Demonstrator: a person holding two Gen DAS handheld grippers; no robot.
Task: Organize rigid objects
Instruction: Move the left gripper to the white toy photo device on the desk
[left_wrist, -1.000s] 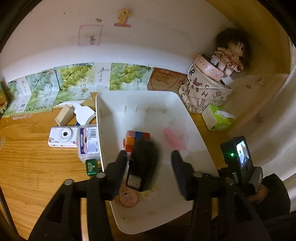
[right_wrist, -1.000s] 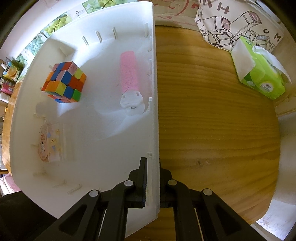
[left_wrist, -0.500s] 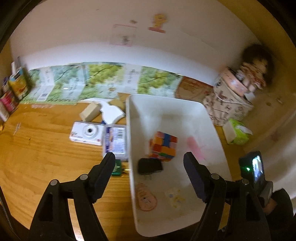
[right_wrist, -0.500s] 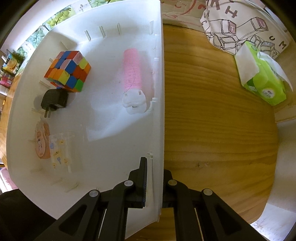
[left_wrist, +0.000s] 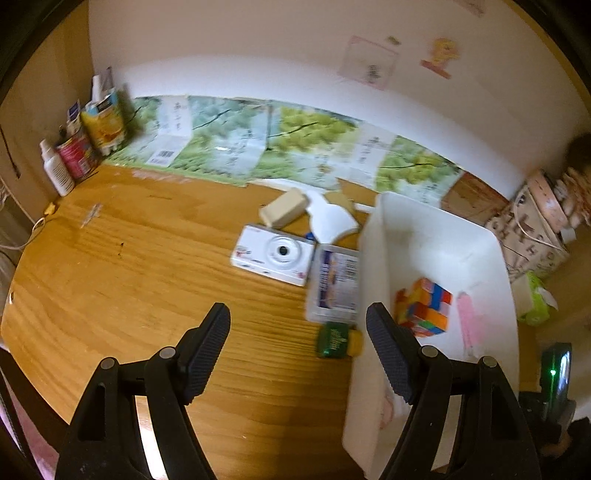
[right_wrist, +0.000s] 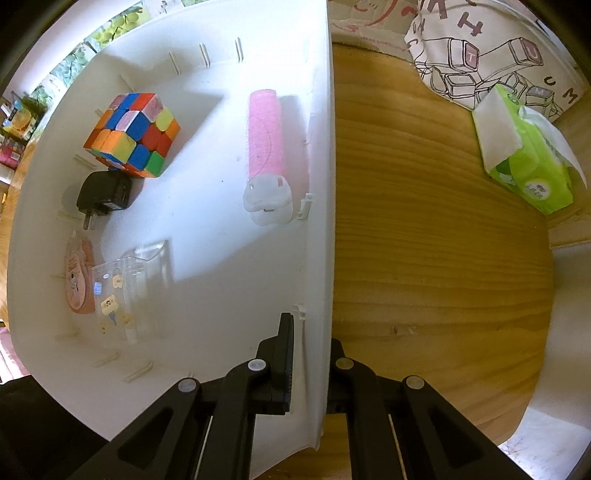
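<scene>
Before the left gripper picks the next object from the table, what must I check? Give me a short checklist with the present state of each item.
1. Left gripper open and empty: ok, jaws wide apart, nothing between them.
2. Right gripper holding the white bin: ok, jaws shut on its side wall.
3. Free floor in the bin: ok, bare space between the Rubik's cube and the pink tube.
4. Black charger lying inside the bin: ok.
5. Next targets visible: ok, white camera and green box lie on the table.
6. Clear grip on the green box: cannot tell, it lies close beside the bin wall.
</scene>
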